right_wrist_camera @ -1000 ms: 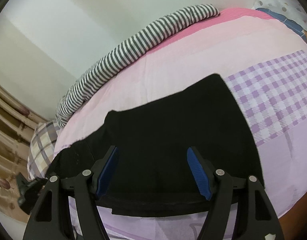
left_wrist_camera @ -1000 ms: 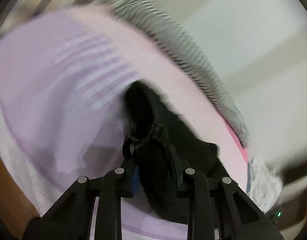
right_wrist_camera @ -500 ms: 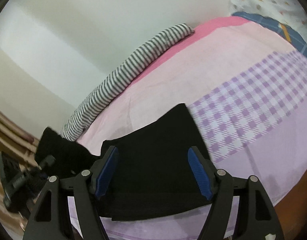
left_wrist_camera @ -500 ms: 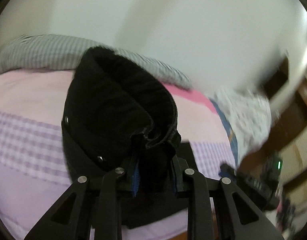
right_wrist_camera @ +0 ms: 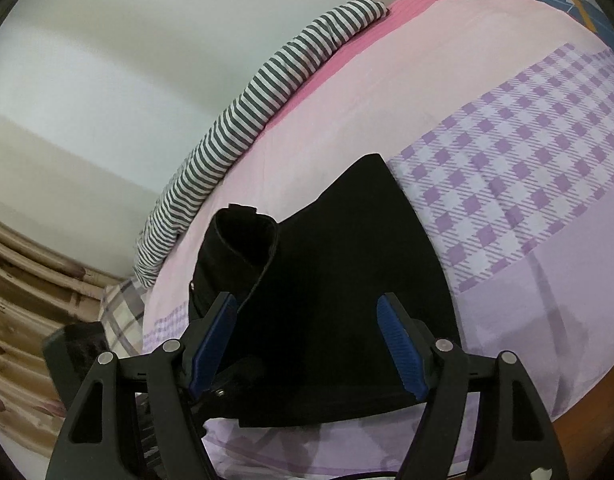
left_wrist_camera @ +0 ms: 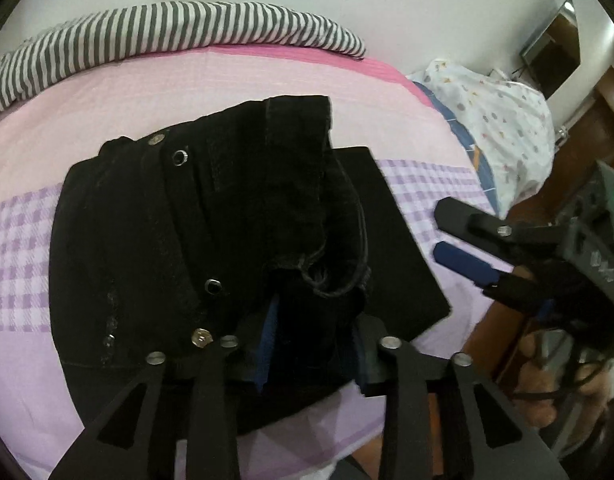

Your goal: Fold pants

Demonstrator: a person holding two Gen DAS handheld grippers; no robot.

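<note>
Black pants [left_wrist_camera: 211,232] lie on the pink and purple bed sheet [left_wrist_camera: 187,92]. My left gripper [left_wrist_camera: 313,344] is shut on the waistband end of the pants and holds it folded over the flat lower part. My right gripper [right_wrist_camera: 307,340] is open and empty, hovering just above the near edge of the pants [right_wrist_camera: 347,280]. The folded-over end shows in the right wrist view as a raised roll [right_wrist_camera: 243,240]. The right gripper also shows in the left wrist view [left_wrist_camera: 467,244] at the right, beside the pants.
A grey-striped cloth [left_wrist_camera: 167,36] lies along the far edge of the bed by the wall. A patterned white pillow [left_wrist_camera: 499,128] sits at the right. The wooden bed edge [right_wrist_camera: 587,408] is at the near right. A plaid pillow [right_wrist_camera: 119,312] and curtain are at the left.
My left gripper has carried the pants end across from the left and over onto the flat part near the right gripper. The right gripper has stayed open above the near edge.
</note>
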